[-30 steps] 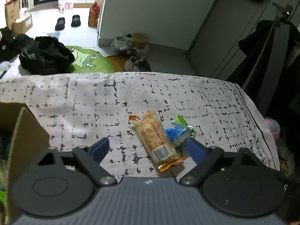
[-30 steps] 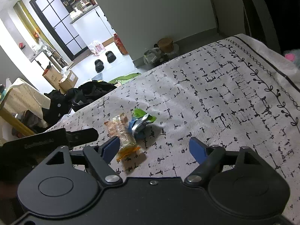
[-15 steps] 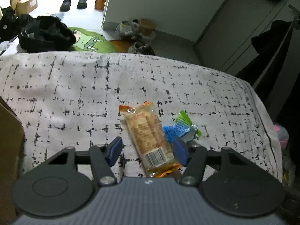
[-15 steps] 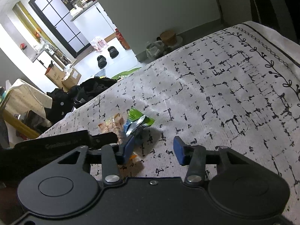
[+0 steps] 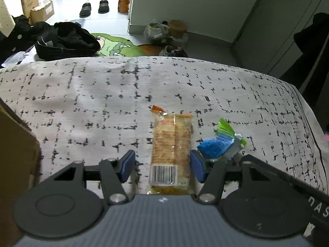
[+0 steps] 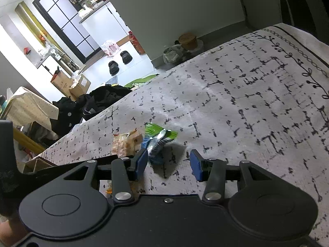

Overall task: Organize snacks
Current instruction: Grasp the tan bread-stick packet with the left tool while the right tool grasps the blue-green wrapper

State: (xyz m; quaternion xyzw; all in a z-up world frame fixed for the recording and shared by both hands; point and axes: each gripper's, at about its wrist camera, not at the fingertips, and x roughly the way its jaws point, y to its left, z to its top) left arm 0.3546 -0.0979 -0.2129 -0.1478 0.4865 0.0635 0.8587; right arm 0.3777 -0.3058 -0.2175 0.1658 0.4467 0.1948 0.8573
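Nearest me in the left wrist view, my left hand-held gripper [image 5: 161, 165] straddles the orange wafer packet [image 5: 171, 150]. Its jaws are closing: the right pad already sits against the wrapper's edge, while the left pad stands apart from it, so nothing is pinched yet. The packet lies flat on the patterned cloth [image 5: 102, 94] covering the desk, barcode end toward me.

My right hand-held gripper [image 6: 168, 162] is spread, with the blue and green foil packet [image 6: 157, 143] lying just off its left pad and bare cloth across the rest of the gap. I cannot tell whether that pad touches the foil.

I judge both snacks to be light. The wafer packet looks stiff along its length but brittle inside, its film slick; I would take it across the narrow width near the middle, gently. The foil packet is crumpled and soft, and should give under the pads, so the bunched blue body is the better hold, not the loose green tail.

At the left edge a brown cardboard box [image 5: 14, 154] shows only its outer wall; its contents are hidden from me. Beyond the desk's far edge lie dark clothes [image 5: 65, 41] on the floor, and farther off a pair of black shoes [image 5: 94, 8].
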